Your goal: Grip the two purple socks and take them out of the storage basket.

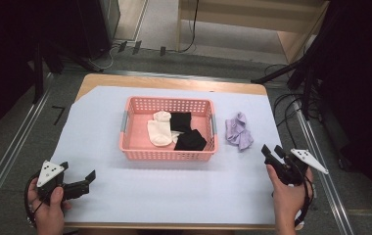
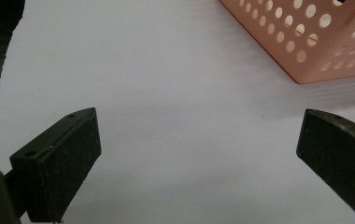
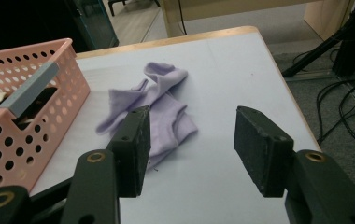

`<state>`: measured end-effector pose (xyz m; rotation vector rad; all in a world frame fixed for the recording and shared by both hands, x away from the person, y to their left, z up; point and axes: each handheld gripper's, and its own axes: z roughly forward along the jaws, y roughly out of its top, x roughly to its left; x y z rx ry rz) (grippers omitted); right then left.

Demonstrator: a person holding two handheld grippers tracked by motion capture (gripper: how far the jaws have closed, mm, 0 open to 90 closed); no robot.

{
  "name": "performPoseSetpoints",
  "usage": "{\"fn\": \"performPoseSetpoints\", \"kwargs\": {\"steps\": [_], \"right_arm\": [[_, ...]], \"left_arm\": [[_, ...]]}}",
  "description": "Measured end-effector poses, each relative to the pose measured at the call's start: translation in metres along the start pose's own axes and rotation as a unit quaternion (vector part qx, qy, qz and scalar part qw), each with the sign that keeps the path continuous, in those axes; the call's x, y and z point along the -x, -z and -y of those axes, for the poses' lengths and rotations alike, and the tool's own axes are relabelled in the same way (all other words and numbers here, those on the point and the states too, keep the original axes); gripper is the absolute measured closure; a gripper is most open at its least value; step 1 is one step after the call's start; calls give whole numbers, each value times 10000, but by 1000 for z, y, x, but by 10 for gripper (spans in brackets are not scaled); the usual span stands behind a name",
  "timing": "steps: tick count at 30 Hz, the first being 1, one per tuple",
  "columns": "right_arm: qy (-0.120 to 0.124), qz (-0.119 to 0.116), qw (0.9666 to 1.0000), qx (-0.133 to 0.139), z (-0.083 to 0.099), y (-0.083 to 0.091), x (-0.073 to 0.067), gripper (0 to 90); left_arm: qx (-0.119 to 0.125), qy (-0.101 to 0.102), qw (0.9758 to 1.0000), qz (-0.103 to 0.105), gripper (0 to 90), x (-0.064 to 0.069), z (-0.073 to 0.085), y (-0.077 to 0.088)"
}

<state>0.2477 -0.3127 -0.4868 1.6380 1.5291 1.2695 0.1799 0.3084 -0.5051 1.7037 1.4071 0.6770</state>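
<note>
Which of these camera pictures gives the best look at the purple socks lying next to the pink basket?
The right gripper view: the purple socks lie close ahead of its jaws, crumpled on the white table cover, folds plain to see. The high view shows them small, right of the pink basket. The left gripper view looks at bare cover and a basket corner.

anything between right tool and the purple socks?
Nothing. In the right gripper view, bare white table cover separates the right tool from the purple socks. The high view shows the same bare gap before the pile.
</note>
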Motion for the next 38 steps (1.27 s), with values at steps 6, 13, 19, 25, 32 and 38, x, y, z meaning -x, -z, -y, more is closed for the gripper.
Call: {"fn": "performPoseSetpoints", "kwargs": {"steps": [6, 13, 19, 25, 32, 38], "right_arm": [[47, 34, 10000, -2, 15, 13, 14, 367], [-75, 201, 9998, 19, 30, 30, 28, 220], [-261, 116, 9994, 174, 37, 42, 39, 165], [-225, 146, 9995, 185, 48, 50, 46, 157], [-369, 243, 9987, 236, 57, 53, 56, 173], [-331, 320, 9988, 156, 57, 52, 52, 192]], "left_arm": [[17, -11, 10000, -21, 5, 0, 0, 0], [14, -21, 10000, -20, 5, 1, 0, 0], [30, -23, 10000, -32, 5, 1, 0, 0], [21, -35, 10000, -24, 5, 1, 0, 0], [-40, -106, 9999, -25, 5, 2, 0, -1], [-53, -108, 9999, -39, 5, 2, 0, -1]]}}
